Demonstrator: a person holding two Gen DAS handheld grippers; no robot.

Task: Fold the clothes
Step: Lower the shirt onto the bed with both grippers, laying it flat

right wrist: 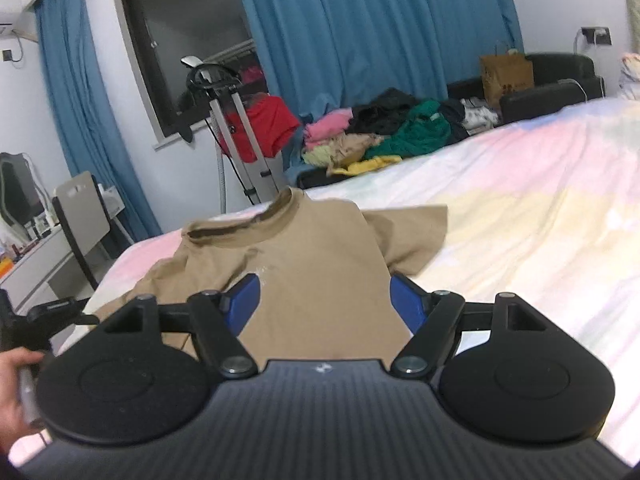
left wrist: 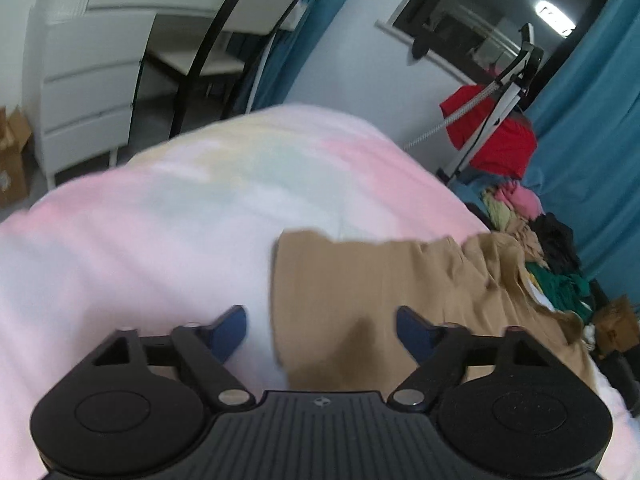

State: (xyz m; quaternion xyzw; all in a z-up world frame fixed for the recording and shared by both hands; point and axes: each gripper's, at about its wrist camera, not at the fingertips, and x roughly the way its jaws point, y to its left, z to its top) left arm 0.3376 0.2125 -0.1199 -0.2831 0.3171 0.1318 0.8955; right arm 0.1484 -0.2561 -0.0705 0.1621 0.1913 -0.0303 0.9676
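Observation:
A tan T-shirt [right wrist: 312,248] lies spread flat on the pastel bed cover [right wrist: 520,220], its collar toward the far edge of the bed and one short sleeve out to the right. My right gripper [right wrist: 326,300] hovers low over the shirt's body with its blue fingers [right wrist: 244,300] wide apart; it is open and holds nothing. In the left wrist view the shirt [left wrist: 380,288] shows a straight side edge. My left gripper [left wrist: 322,332] is open just above that edge, one finger over the bed cover [left wrist: 160,220], the other over the cloth.
A pile of mixed clothes [right wrist: 380,136] sits beyond the bed by the blue curtains, beside a garment steamer stand [right wrist: 236,128] with a red garment. A black sofa [right wrist: 552,80] holds a paper bag [right wrist: 506,74]. White drawers [left wrist: 88,80] and a chair [right wrist: 80,208] flank the bed. A hand [right wrist: 16,392] shows at lower left.

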